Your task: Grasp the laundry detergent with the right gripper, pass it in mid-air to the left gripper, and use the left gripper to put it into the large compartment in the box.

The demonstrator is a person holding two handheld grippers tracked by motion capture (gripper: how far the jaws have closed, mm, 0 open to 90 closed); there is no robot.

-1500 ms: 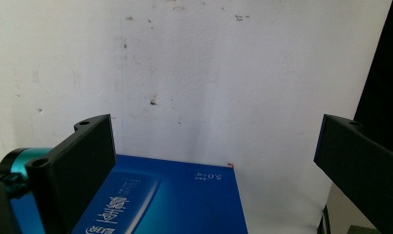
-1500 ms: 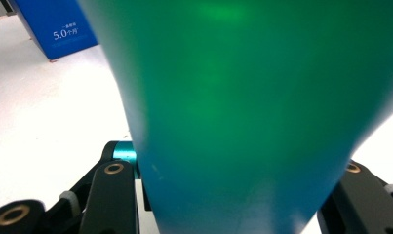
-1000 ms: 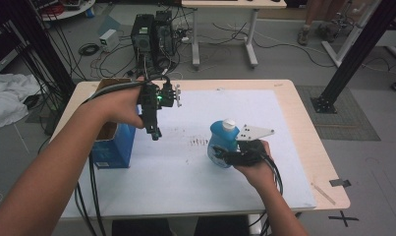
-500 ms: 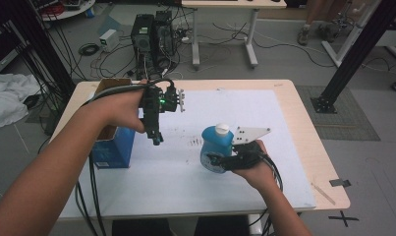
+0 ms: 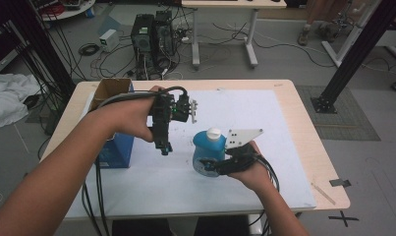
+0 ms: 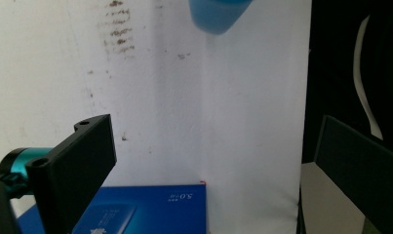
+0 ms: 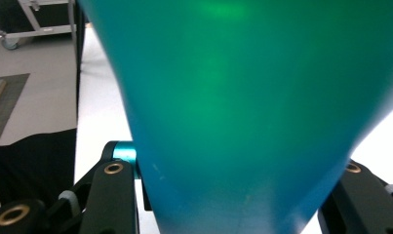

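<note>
The blue bottle with its white cap is the landmark here: it stands lifted or tilted above the white sheet on the table, clamped at its lower body by the right gripper, whose jaws press on both flanks of the bottle in the right gripper view. The left gripper hangs just to the left of the bottle, pointing down, its jaws spread wide with nothing between them; past them, the left gripper view shows the bottle's base and the blue box. That box stands farther left of the bottle, at the sheet's edge.

The likely trouble is the cap: if the left gripper reaches for it off-centre, it could shove the bottle sideways in the right grip. The smooth, tapering body could slip downward, and liquid could spill if the bottle tips.
</note>
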